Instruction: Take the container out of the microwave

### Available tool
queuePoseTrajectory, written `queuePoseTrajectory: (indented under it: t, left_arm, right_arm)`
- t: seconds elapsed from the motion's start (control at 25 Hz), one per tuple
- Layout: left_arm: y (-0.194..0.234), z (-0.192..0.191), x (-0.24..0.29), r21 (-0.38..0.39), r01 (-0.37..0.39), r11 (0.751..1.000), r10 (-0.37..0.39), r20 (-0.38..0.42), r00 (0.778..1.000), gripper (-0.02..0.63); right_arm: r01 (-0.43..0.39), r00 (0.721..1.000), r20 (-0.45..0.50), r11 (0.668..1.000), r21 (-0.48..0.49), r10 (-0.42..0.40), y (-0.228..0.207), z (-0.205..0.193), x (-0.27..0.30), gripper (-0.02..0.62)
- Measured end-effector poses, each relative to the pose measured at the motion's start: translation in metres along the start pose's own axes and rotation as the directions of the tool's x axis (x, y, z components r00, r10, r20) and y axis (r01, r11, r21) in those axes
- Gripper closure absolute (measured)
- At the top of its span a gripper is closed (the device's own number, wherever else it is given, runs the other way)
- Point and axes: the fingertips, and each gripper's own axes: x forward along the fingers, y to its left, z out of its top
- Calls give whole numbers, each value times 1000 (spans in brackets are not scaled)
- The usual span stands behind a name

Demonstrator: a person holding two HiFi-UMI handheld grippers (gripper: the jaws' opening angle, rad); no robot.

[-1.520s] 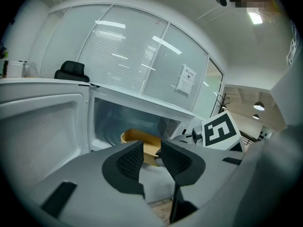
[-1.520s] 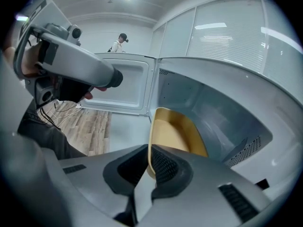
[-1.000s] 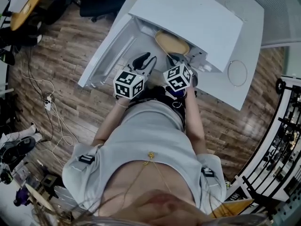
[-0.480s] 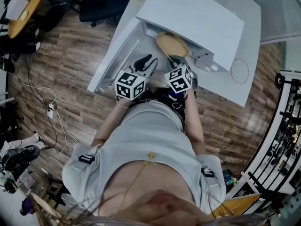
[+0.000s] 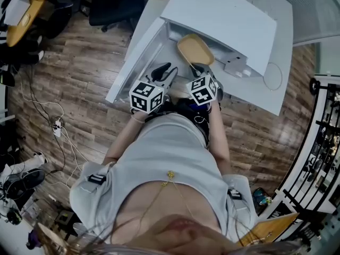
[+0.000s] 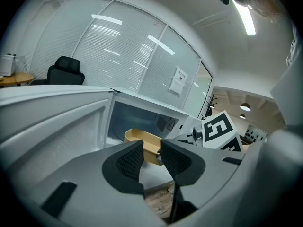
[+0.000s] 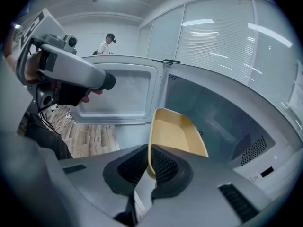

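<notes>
Clamped only on the near rim of the container (image 7: 177,134), which juts ahead of its jaws at the mouth of the microwave (image 7: 236,122), the right gripper (image 7: 148,156) could let it tilt or slip, since the left gripper (image 6: 152,156) hangs open and empty.

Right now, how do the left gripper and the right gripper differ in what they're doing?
The left gripper has its jaws apart with nothing between them; the right gripper is shut on the tan container at its rim. The left gripper sits short of the container, by the open door; the right gripper touches it. Both point into the open microwave.
</notes>
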Motion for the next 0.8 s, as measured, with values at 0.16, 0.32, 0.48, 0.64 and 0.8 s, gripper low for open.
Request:
queuePoseTrajectory:
  t: [0.16,0.32,0.48,0.64,0.8]
  left_arm:
    - [0,-3,-7,10,17,1000,-17,3,1000,488]
    - [0,-10,-14,11,29,1000,-29,0,1000,488]
    - [1,-16,-21,8,34,999,-34,1,999,488]
    - [3,-23,-29,6,39,999,-39,-4,999,488]
    - [3,-28,-35,15,49,999,-49,-10,999,488]
  right_arm:
    - [15,1000,-6,1000,7,-15,7,-2,-2,565]
    - [29,1000,-8,999,23,-29,14,-5,-4,565]
    - [31,999,-14,999,29,-31,25,-8,-6,565]
    - [33,999,-21,999,35,-33,37,-11,-8,565]
    - [42,999,-10,998,44,-42,46,-8,-11,565]
